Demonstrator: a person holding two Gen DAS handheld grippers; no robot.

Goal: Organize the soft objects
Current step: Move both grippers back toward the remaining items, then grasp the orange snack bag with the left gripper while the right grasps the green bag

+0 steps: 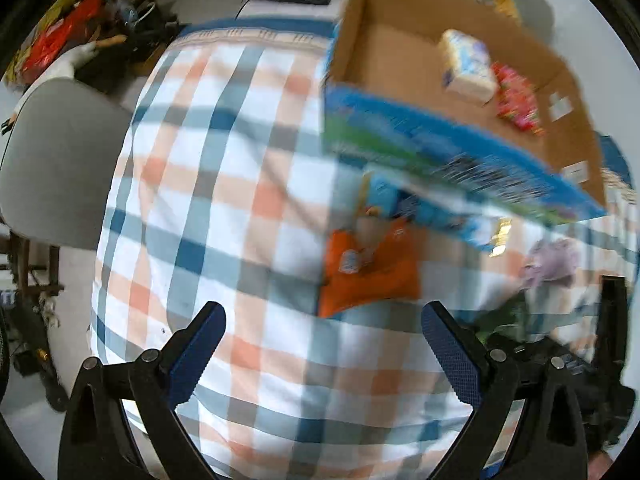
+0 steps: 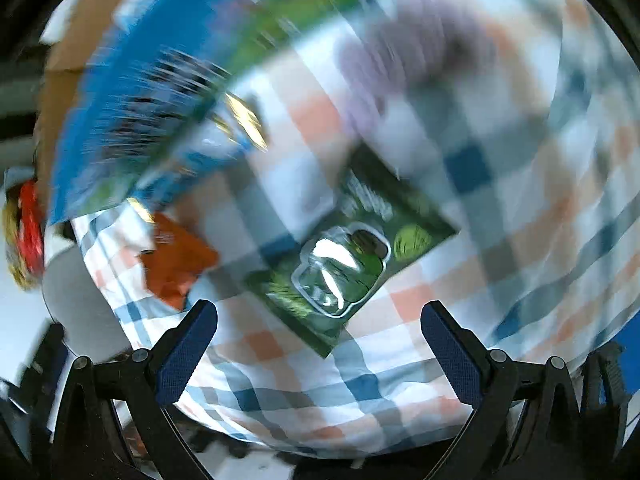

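Between picks: left hand-held gripper [image 1: 323, 354] and right hand-held gripper [image 2: 319, 350] both wide open, empty. Green snack packet [image 2: 344, 264] lying on checked tabletop [image 2: 500, 208], near cardboard box [image 1: 404, 60]. Next, probably: lowering right, closing on packet.

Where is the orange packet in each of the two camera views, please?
Left wrist: the orange packet lies right of centre on the checked cloth, below the cardboard box.
Right wrist: the packet lies lower left, below the box.
Shared landmark: the box's blue printed side.
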